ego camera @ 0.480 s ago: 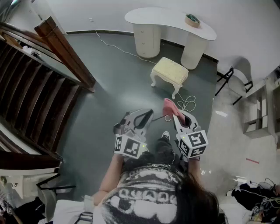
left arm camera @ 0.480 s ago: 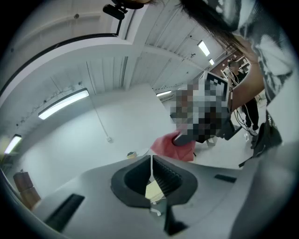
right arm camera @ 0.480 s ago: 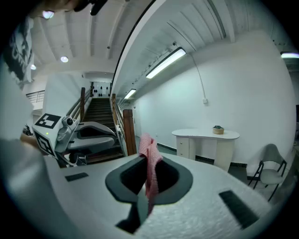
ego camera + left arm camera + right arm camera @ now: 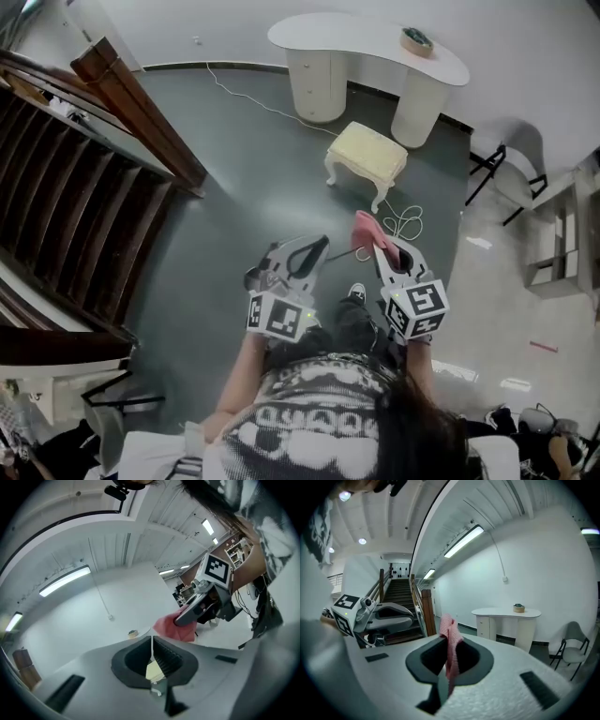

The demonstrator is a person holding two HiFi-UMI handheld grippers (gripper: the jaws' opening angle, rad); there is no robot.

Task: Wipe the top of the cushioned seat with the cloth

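Clamped on the pink cloth [image 4: 448, 625] with the right gripper [image 4: 382, 248], a fold standing above the jaws, likely for carrying clear of the floor. Pressed together on nothing at the left gripper [image 4: 152, 644], seemingly spare. Well apart at twelve o'clock: the cushioned stool [image 4: 367, 152], unwiped; calls for approaching first.
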